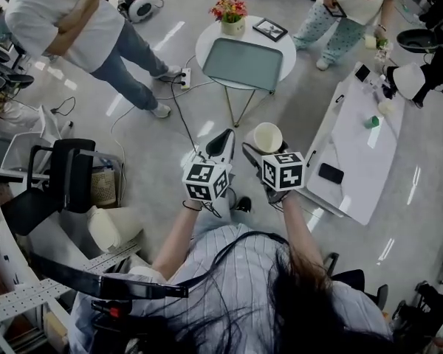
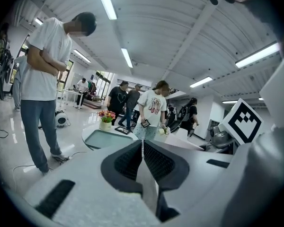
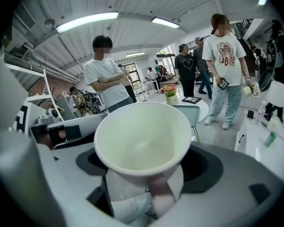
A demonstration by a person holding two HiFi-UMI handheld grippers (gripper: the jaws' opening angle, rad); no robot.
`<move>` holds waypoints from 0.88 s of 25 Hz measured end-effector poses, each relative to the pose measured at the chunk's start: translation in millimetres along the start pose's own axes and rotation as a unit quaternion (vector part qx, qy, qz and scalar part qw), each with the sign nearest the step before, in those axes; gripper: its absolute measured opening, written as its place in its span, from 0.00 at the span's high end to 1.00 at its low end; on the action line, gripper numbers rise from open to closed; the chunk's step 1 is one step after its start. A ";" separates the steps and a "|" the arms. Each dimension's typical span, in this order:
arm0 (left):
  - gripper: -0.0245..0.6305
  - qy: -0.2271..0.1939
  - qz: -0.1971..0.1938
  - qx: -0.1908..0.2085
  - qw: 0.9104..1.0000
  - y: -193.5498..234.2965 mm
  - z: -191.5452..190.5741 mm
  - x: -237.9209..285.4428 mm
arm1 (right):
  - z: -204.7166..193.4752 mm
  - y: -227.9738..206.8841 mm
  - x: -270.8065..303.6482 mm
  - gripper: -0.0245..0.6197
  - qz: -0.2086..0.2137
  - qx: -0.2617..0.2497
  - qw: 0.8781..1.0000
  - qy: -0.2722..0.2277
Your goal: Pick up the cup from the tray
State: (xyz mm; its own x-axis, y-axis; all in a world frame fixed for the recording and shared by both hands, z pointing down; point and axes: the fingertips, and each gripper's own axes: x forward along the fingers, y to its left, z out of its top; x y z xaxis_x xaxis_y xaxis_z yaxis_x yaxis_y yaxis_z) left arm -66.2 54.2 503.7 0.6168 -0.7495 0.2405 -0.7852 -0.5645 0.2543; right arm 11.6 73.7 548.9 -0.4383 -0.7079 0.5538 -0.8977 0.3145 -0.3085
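Observation:
A cream-white cup (image 1: 268, 137) is held up in the air in front of me, well short of the round table. My right gripper (image 1: 258, 147) is shut on it; in the right gripper view the empty cup (image 3: 143, 141) fills the space between the jaws, mouth toward the camera. The green tray (image 1: 243, 63) lies bare on the small white round table (image 1: 283, 46), also seen as the tray (image 2: 102, 138) in the left gripper view. My left gripper (image 1: 223, 144) is beside the right one, its jaws pressed together with nothing between them (image 2: 142, 162).
A flower pot (image 1: 231, 17) and a framed picture (image 1: 270, 29) sit on the round table. A long white table (image 1: 358, 153) with a phone stands at the right. Three people stand around the table. A black chair (image 1: 55, 183) is at my left.

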 end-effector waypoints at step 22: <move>0.93 -0.013 -0.002 0.005 1.000 -14.7 3.1 -18.4 | -22.2 15.9 -30.8 0.32 0.004 -0.003 1.000 -0.005</move>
State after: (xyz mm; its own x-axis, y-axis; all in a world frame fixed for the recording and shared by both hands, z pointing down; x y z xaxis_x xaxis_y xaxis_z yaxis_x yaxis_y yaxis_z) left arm -66.2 75.2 492.7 0.6183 -0.7557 0.2158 -0.7834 -0.5707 0.2462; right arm 9.9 114.5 544.1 -0.4458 -0.7115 0.5432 -0.8941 0.3252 -0.3079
